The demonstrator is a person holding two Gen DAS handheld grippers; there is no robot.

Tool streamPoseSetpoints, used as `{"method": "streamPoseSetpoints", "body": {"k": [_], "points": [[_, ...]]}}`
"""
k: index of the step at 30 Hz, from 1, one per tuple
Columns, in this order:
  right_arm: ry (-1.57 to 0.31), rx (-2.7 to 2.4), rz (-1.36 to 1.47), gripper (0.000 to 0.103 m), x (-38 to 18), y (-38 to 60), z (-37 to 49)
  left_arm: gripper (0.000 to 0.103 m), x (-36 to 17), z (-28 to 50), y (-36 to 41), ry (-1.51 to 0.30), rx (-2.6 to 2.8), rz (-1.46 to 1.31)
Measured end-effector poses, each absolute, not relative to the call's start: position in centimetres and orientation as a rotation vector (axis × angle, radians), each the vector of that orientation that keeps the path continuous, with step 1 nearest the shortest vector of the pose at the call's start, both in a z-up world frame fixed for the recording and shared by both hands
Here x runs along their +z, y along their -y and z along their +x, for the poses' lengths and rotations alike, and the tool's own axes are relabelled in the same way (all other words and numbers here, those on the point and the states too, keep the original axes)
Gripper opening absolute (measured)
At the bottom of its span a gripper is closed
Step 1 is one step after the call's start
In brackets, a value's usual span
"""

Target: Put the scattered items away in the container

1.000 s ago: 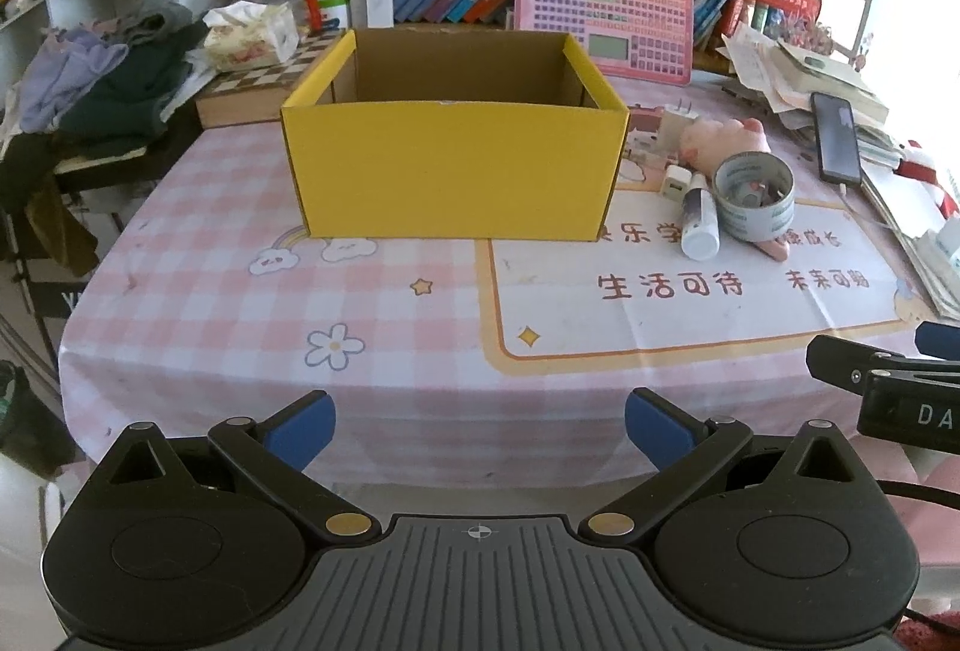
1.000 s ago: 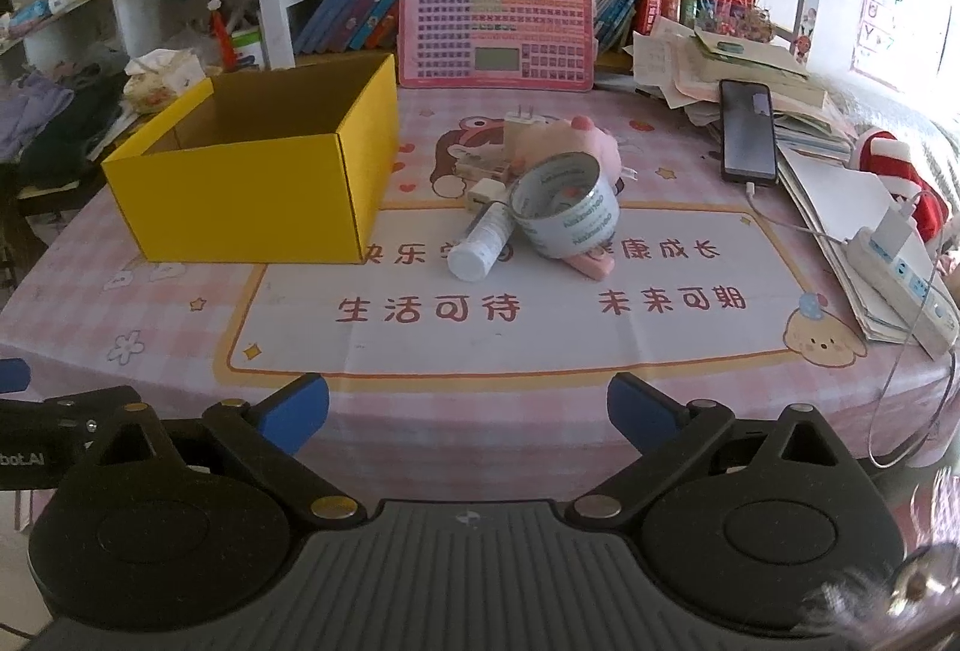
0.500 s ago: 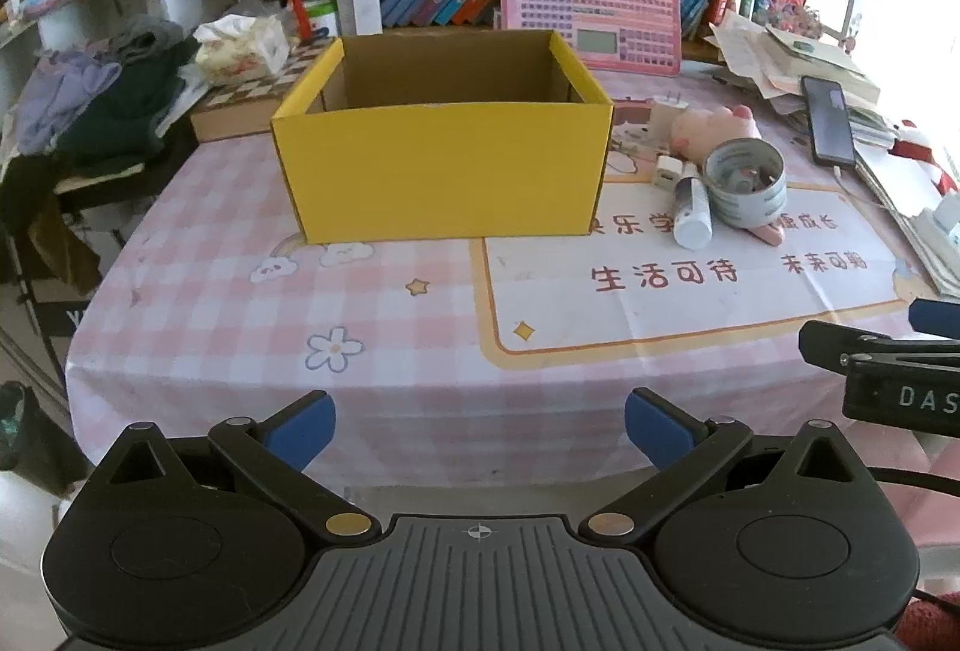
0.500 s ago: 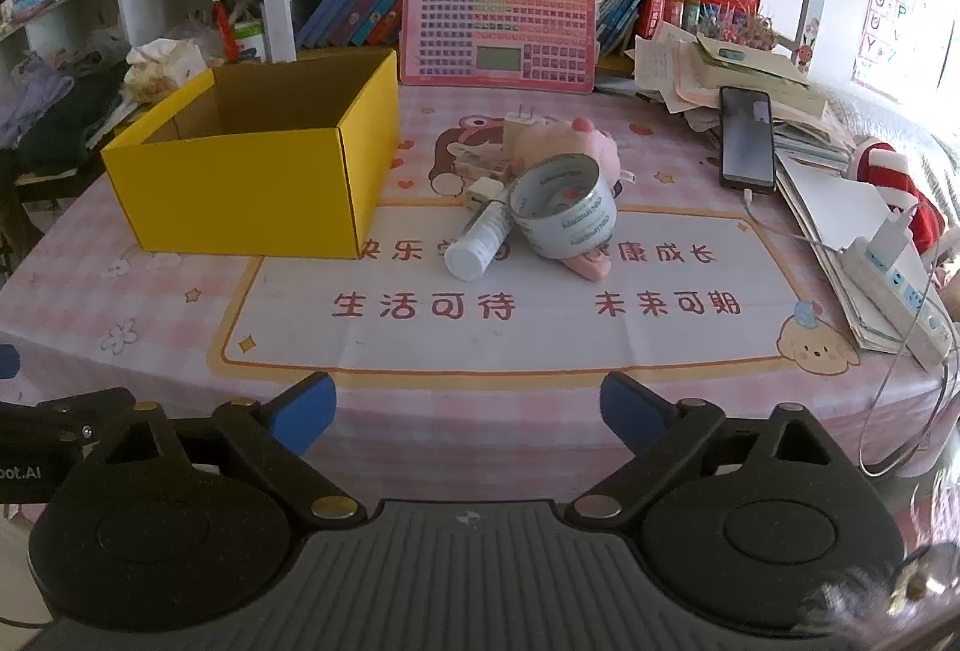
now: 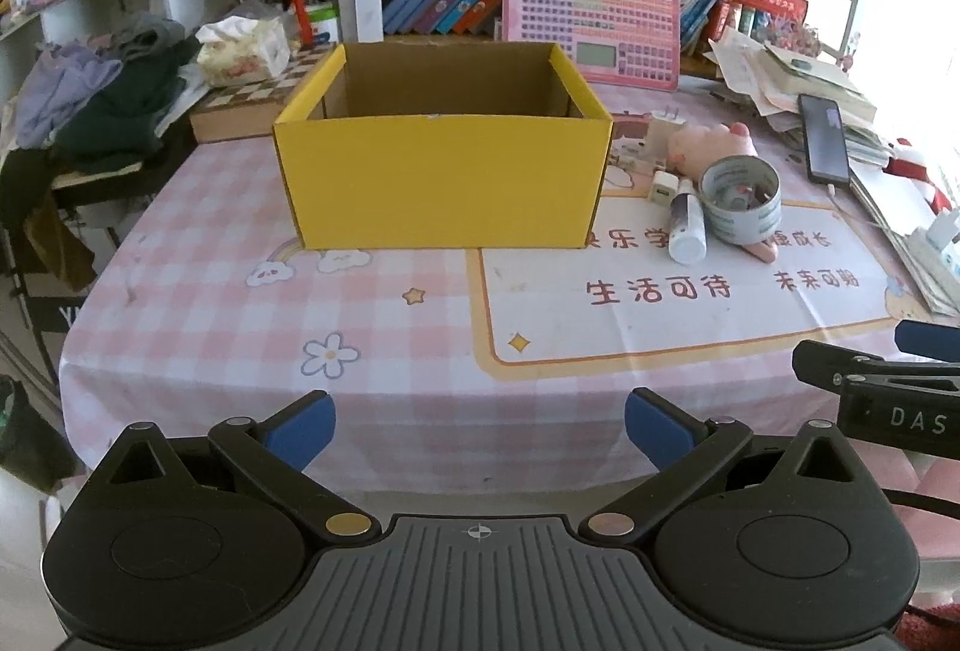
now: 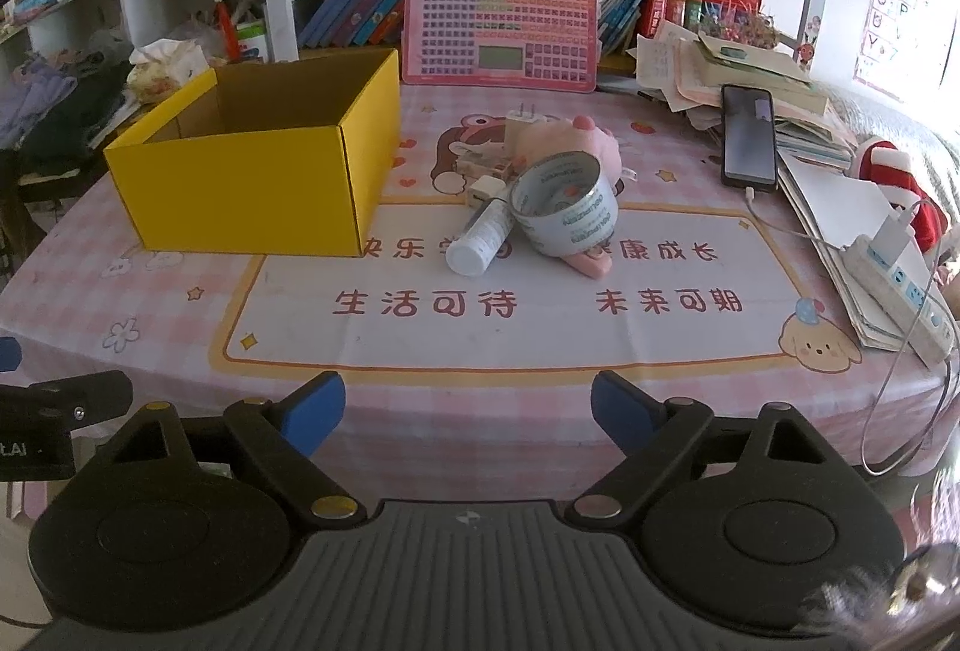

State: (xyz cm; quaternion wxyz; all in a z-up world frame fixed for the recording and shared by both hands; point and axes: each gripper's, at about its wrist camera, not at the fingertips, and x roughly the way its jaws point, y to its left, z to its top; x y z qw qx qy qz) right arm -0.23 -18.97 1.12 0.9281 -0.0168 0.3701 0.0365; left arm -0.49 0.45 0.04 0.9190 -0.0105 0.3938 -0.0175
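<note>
Yellow box [image 5: 441, 183] sits at my twelve o'clock as before; my right fingers [image 6: 312, 414] narrow on nothing, left fingers [image 5: 300, 426] spread, empty.

An open yellow cardboard box [image 6: 252, 183] stands upright on the pink checked worktop [image 6: 180, 303], its brown inside bare. Just beside it on its right lies a small cluster: a white bottle [image 6: 480, 240] on its side, a roll of tape [image 6: 567, 213] tilted on a pink plush toy [image 6: 576, 141], a small white charger cube [image 6: 483, 190] and a white plug adapter [image 6: 521, 120] behind.
</note>
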Motion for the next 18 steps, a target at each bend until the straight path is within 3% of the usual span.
{"method": "streamPoseSetpoints", "body": {"k": [18], "points": [[-0.772, 0.096, -0.041, 0.093, 0.94, 18.71, -0.19, 0.103, -0.17, -0.52, -0.30, -0.824, -0.033, -0.018]]}}
